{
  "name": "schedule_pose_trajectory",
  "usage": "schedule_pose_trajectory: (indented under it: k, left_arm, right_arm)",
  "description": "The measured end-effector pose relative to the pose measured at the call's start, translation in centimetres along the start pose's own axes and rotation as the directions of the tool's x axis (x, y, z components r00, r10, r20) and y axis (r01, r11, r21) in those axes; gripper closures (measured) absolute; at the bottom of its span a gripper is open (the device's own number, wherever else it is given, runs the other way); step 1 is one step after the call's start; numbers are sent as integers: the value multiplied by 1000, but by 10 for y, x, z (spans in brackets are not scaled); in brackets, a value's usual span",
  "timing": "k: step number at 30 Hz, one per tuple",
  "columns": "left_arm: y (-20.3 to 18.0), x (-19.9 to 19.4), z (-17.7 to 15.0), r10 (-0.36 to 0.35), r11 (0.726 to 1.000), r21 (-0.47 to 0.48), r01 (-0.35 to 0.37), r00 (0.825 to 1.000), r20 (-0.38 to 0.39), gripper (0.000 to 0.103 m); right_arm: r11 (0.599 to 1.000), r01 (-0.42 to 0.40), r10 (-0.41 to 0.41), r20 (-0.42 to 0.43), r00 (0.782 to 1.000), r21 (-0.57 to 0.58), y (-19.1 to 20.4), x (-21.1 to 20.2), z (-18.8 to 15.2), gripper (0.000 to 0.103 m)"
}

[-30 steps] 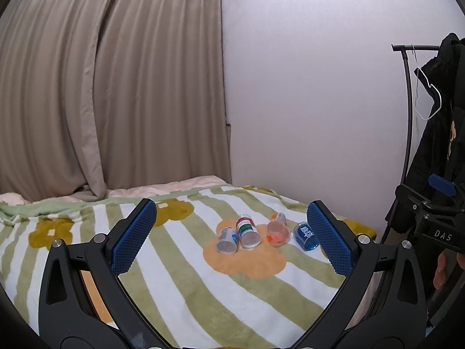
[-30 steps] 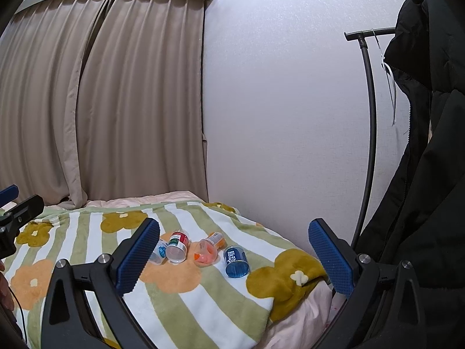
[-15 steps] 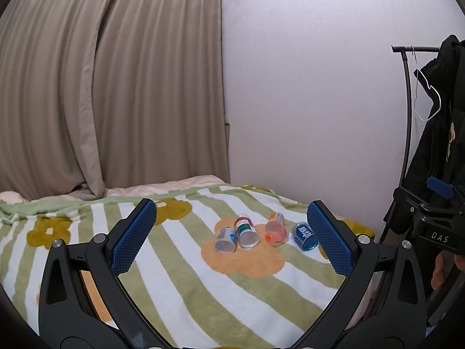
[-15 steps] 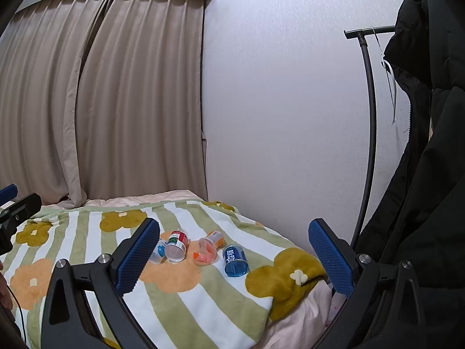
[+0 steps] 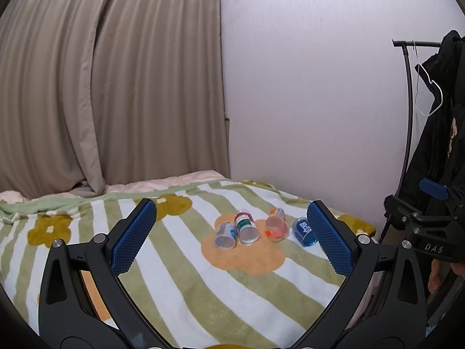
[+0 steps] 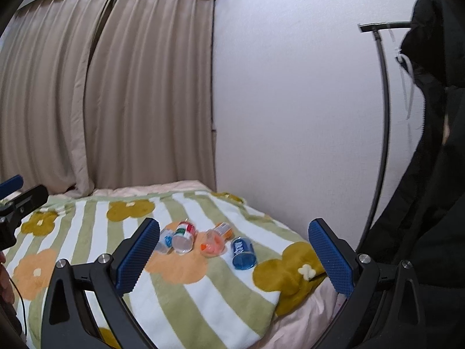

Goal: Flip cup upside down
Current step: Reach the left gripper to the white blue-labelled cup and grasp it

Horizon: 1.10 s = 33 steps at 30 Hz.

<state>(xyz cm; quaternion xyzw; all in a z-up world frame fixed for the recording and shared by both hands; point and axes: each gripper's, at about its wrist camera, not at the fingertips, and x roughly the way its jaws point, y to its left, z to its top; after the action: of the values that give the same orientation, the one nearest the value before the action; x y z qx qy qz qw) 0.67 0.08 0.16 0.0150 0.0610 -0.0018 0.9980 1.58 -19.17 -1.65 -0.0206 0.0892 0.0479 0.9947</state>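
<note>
Both claws hang released and empty: your left claw point(image 5: 232, 241) and right claw point(image 6: 234, 257). Four cups lie on their sides in a row on the bed's striped blanket point(image 6: 203, 305), ahead at twelve o'clock. From the right claw the blue cup point(image 6: 243, 253) lies nearest, mouth toward you, long axis along your line of reach; I judge that arm better placed. Its white label is unreadable. "DAS" shows on the right claw's body.
</note>
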Motion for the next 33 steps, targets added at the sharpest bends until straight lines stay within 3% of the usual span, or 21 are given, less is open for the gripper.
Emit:
schedule_pose_trajectory:
  k: [5,10,14,16,21,24,27,29,33]
  left_arm:
    - [5,26,5,4,1000,7,-4,999,-43,0]
    - [28,86,17,-31,999,-14,30,999,-45,0]
    - [49,159,16,-43,999,-27,39,987,-153,0]
    - [55,205,8,-52,998,-36,45,969,-241,0]
    - [59,323,-36,-108,994,-52,95,837,-536,0]
    - [57,367,-58,-98,995,-50,85,770,-631,0]
    - [57,408,-78,-70,997,-19,80,697,-714,0]
    - [53,427,-91,-48,997,6,79,658,-751,0]
    - [51,461,-120,-29,998,12,66,586,-810,0]
  right_arm:
    - [998,-61,60,-51,997,-29,8,18,-2,1]
    - [991,-120,112,-107,988,-66,15,57,-4,1]
    - [978,-187,166,-201,965,-91,20,94,-12,1]
    - [972,-220,194,-239,951,-85,22,110,-18,1]
    - [950,-299,260,-310,914,-87,33,143,-29,1]
    - [938,-336,286,-347,893,-90,41,166,-32,1]
    - [916,-397,346,-391,853,-56,49,193,-41,1]
    - [905,-424,368,-424,828,-42,57,211,-51,1]
    - [904,-428,370,-471,801,-17,67,234,-69,1]
